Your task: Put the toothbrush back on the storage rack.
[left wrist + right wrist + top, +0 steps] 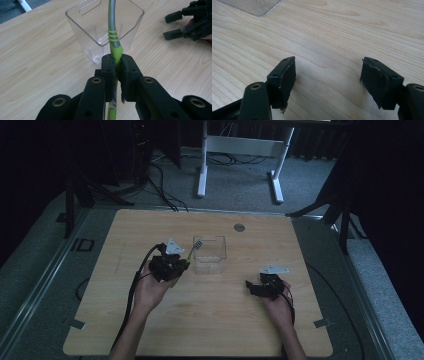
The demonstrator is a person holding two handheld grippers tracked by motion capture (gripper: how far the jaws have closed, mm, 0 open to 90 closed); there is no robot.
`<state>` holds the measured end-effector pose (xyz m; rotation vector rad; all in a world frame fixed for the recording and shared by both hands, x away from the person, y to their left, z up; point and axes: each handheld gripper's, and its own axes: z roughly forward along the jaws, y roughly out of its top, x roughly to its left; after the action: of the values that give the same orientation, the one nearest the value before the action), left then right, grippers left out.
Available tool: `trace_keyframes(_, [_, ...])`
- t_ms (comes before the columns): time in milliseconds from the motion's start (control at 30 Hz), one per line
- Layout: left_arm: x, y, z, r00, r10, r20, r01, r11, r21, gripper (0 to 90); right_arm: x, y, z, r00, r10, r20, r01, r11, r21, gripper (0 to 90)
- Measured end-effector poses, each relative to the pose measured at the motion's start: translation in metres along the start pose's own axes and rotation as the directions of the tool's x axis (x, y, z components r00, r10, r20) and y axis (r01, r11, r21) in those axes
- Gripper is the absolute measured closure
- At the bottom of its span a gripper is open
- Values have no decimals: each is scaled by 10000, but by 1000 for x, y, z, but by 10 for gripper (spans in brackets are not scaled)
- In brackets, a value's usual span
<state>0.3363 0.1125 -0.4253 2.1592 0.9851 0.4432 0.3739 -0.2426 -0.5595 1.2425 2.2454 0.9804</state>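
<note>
- Table point(37, 50): pale wood grain, matt
- Container point(85, 27): clear ribbed plastic, glossy
- Toothbrush point(115, 47): smooth green-and-grey plastic handle
- Left gripper point(117, 68): matt black plastic

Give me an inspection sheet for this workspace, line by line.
Surface: wooden table, with a round grommet.
Job's things: green-and-grey toothbrush, head reaching over the clear plastic container.
Clutter: nothing seen.
Grippers: left gripper shut on the toothbrush handle; right gripper open, holding nothing, over bare wood.
Cables: black cable trailing along the left forearm.
Surroundings: white desk frame, floor cables.
</note>
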Motion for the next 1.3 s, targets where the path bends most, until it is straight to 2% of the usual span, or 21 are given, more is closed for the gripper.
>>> trace_keyframes(733, [-2,4,-2,10000,-42,-75,37,9981,-613,820,0,0,0,10000,-2,3,2,10000,4,282])
trace_keyframes(1300, [-1,7,-4,9994,-340,-69,330,9932,-1112,820,0,0,0,10000,-5,3,5,10000,4,283])
